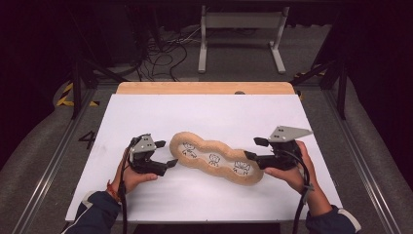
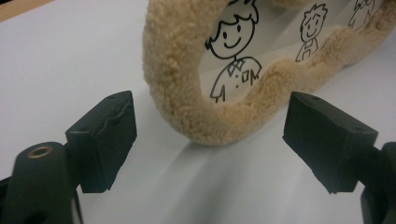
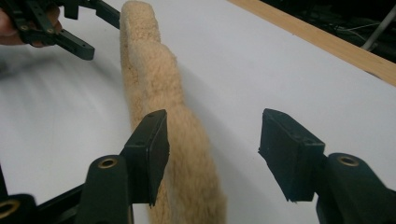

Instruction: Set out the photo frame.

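High view looks down over the table (image 1: 146, 112); both gripper views sit close, sharing the fleecy frame (image 2: 177, 79)

We read just one sign: a dark numeral "4" (image 1: 87, 139) painted on the grey floor, just left of the white table (image 1: 146, 107), level with the table's near half. The plush frame (image 1: 216, 157) on the table carries only line drawings of little smiling figures (image 1: 189, 149), with no lettering we can make out. Yellow-and-black hazard stripes (image 1: 68, 97) on the floor beyond the "4" bear no words.
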Motion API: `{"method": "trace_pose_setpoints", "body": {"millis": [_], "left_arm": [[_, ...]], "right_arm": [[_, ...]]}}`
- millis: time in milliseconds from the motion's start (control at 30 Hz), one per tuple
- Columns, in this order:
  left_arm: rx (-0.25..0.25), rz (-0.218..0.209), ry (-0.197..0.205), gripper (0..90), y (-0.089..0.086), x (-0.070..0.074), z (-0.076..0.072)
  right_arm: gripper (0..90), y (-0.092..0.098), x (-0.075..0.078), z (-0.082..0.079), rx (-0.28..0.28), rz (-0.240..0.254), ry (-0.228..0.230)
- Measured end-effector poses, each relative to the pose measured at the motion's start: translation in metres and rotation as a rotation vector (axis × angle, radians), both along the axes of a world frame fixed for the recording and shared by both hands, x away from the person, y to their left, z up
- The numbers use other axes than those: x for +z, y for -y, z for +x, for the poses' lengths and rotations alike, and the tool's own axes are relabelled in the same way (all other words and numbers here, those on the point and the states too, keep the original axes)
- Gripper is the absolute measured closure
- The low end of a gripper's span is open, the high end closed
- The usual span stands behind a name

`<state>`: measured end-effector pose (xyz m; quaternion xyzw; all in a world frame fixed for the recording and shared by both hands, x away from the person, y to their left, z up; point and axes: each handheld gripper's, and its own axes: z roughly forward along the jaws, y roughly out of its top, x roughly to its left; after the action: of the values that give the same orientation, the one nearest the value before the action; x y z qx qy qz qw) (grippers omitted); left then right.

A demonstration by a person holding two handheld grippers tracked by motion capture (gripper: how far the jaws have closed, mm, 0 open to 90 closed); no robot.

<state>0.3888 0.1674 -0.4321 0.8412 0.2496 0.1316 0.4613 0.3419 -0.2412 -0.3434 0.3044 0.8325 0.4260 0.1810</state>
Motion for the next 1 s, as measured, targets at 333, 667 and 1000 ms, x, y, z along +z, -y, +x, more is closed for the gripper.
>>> {"method": "trace_pose_setpoints", "body": {"millis": [333,667,1000], "left_arm": [[0.008,-0.013,-0.004,24.0,0.006,0.000,0.016],[-0.015,0.019,0.002,42.6,0.015,-0.005,0.023],[0.005,0.001,-0.016,58.2,0.010,-0.007,0.021]], "right_arm": [[39.2,0.024,-0.037,-0.034,-0.121,0.048,-0.004],[47.9,0.014,-0.077,-0.043,-0.153,0.055,-0.083],[64.1,0.011,-0.089,-0.033,-0.214,0.088,-0.066]]}}
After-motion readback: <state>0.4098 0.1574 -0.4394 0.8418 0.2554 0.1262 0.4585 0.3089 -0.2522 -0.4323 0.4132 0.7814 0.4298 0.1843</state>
